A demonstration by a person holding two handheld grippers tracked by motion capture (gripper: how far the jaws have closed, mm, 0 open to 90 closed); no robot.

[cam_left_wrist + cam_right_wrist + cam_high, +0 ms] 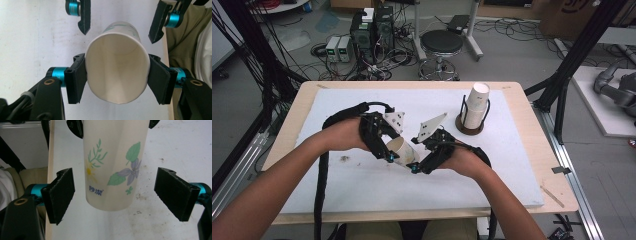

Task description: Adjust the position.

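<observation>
Paper cup (117, 67), white with printed green leaves and a purple flower, lies tilted above the white table (362, 185), clenched near its open rim by the left gripper (117, 82). Right gripper (117, 197) straddles its base, jaws spread, not touching.

White paper cup (113, 170): plain white inside, outside printed with green leaf sprigs, a yellow flower, a purple-blue flower and blue characters. Black gripper jaws with teal-blue metal collars (58, 73). Flat white table board (362, 185), grey smudges, pale wooden edge. At 1 o'clock, stack of white paper cups (475, 105) in dark brown round holder (469, 129).
</observation>
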